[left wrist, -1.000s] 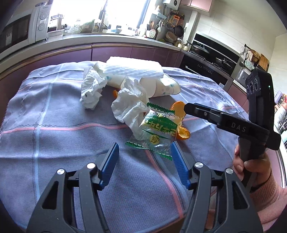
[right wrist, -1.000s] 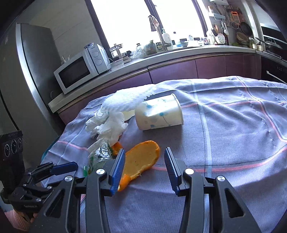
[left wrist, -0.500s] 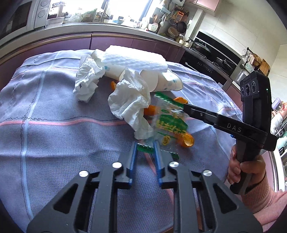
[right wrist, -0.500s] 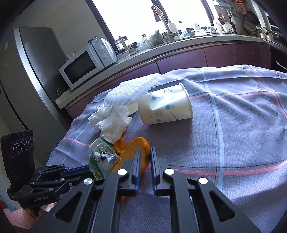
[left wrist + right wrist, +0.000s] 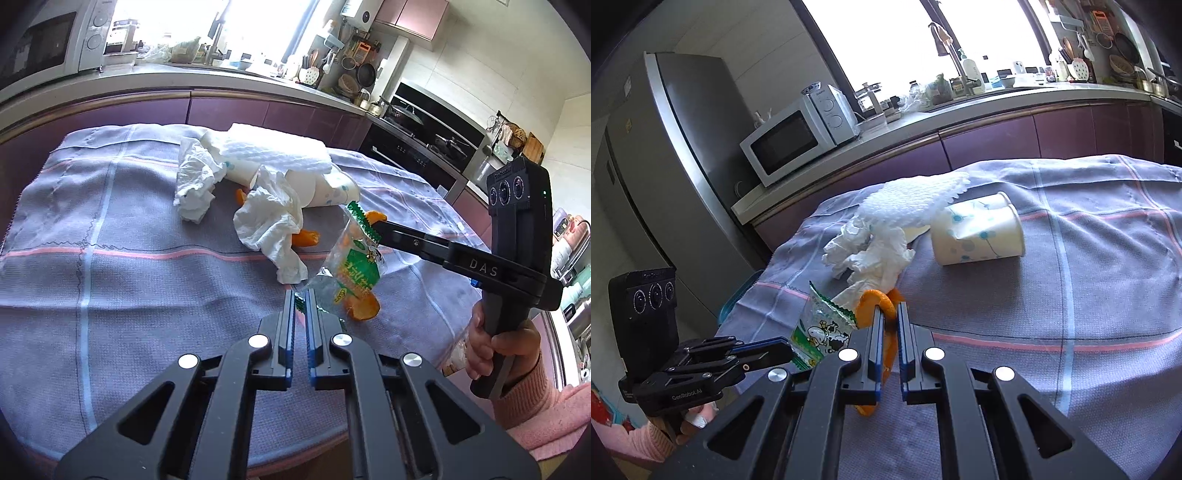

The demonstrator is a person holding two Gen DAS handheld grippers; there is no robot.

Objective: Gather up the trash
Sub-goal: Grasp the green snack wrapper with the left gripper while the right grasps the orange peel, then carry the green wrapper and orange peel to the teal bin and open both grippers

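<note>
My left gripper (image 5: 301, 295) is shut on the corner of a clear and green snack wrapper (image 5: 351, 269) and holds it lifted off the cloth; the wrapper also shows in the right wrist view (image 5: 822, 332). My right gripper (image 5: 891, 314) is shut on a large orange peel (image 5: 877, 306), raised above the cloth; the peel shows in the left wrist view (image 5: 364, 310) behind the wrapper. Crumpled white tissues (image 5: 271, 225) (image 5: 195, 184), a tipped paper cup (image 5: 979, 236) and a white foam sheet (image 5: 277, 147) lie further back.
A small orange peel piece (image 5: 304, 238) lies by the tissue, another (image 5: 241, 196) behind it. The grey-purple tablecloth (image 5: 110, 266) covers the table. A counter with a microwave (image 5: 798, 136), a fridge (image 5: 665, 166) and a stove (image 5: 424, 136) surround it.
Both grippers closed from open: the left on the wrapper, the right on the large orange peel. Both items have since lifted off the cloth.
</note>
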